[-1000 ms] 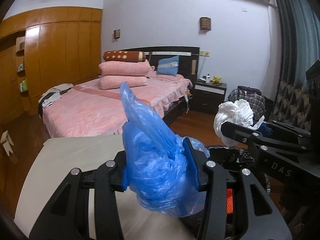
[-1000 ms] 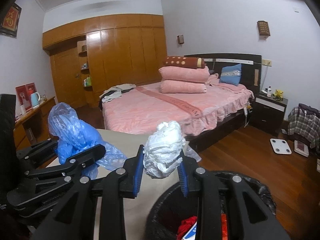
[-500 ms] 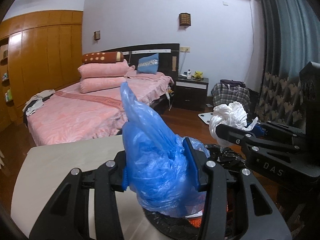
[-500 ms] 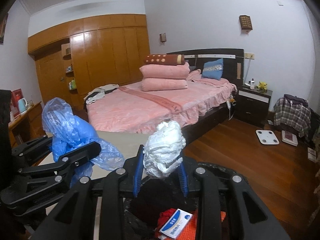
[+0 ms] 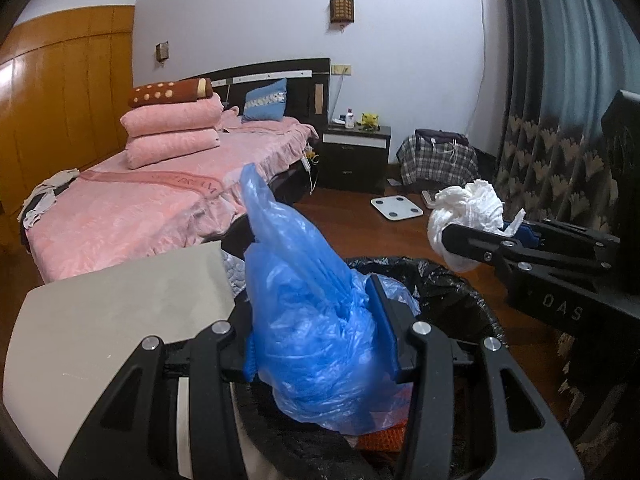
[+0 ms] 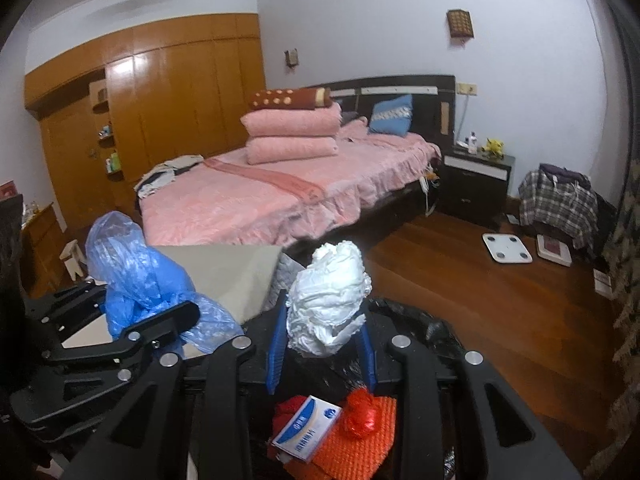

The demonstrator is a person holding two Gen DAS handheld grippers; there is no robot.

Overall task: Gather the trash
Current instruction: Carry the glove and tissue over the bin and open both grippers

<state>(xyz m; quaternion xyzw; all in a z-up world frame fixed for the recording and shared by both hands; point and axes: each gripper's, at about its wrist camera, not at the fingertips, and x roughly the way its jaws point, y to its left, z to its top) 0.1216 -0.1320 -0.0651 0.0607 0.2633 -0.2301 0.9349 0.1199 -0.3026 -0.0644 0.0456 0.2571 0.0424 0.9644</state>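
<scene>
My left gripper (image 5: 316, 336) is shut on a crumpled blue plastic bag (image 5: 308, 312) and holds it over the black-lined trash bin (image 5: 452, 284). My right gripper (image 6: 322, 344) is shut on a wad of white paper (image 6: 328, 300), also above the bin (image 6: 424, 328). Inside the bin lie a white and blue box (image 6: 306, 428), a red wad (image 6: 360, 412) and orange mesh (image 6: 352, 452). The right gripper with the white wad (image 5: 468, 208) shows in the left wrist view; the left gripper with the blue bag (image 6: 136, 276) shows in the right wrist view.
A beige table (image 5: 112, 320) lies left of the bin. A bed with a pink cover (image 6: 272, 196) stands beyond it. A nightstand (image 6: 476, 188), a plaid bag (image 6: 560, 204) and a white scale (image 6: 506, 248) are on the wood floor to the right. Curtains (image 5: 560, 120) hang at the far right.
Both grippers have moved right, off the table and over the bin, each still holding its trash. The bin's contents have come into view.
</scene>
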